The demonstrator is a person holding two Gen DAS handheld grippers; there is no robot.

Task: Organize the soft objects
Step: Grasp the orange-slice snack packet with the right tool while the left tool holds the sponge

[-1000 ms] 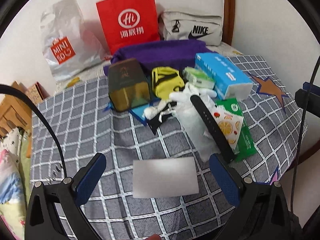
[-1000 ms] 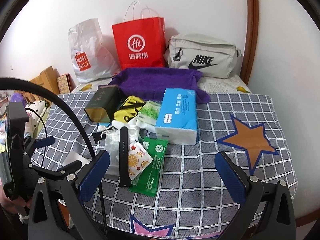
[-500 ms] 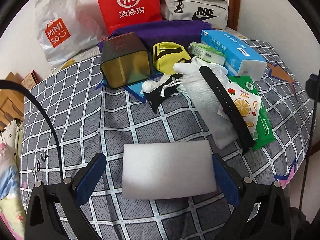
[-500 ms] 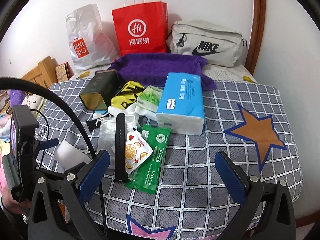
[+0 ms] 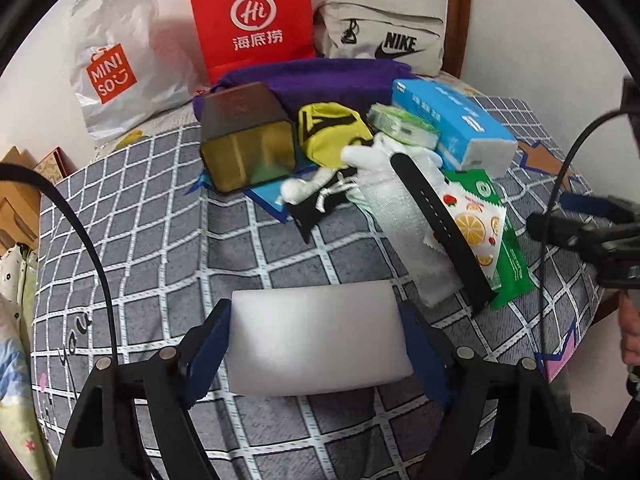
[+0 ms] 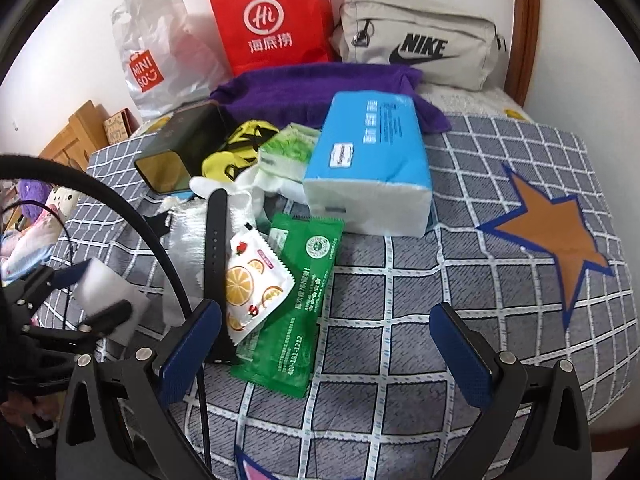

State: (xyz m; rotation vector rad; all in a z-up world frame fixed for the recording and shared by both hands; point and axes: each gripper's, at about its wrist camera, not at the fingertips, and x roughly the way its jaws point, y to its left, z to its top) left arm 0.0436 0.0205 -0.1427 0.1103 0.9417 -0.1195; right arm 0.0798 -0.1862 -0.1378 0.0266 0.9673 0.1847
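My left gripper [image 5: 316, 340] is shut on a white foam sponge [image 5: 318, 336], its blue pads against both ends, low over the checked cloth [image 5: 160, 240]. The sponge also shows in the right wrist view [image 6: 106, 296], between the left gripper's fingers. My right gripper [image 6: 326, 344] is open and empty above the cloth, near a green packet [image 6: 300, 300]. A pile lies further back: blue tissue pack [image 6: 372, 160], yellow pouch [image 5: 332, 128], white glove [image 5: 380, 156], black strap [image 5: 436, 224], orange-print sachet [image 6: 252, 280], purple towel [image 6: 320, 88].
A dark tin box [image 5: 248, 140] stands left of the pile. A red paper bag [image 5: 252, 20], a Miniso plastic bag [image 5: 116, 56] and a Nike bag [image 6: 420, 44] lean on the back wall. The cloth's right part bears a brown star [image 6: 552, 236].
My left gripper has moved forward over the sponge and closed on it. My right gripper has moved closer to the pile, still open.
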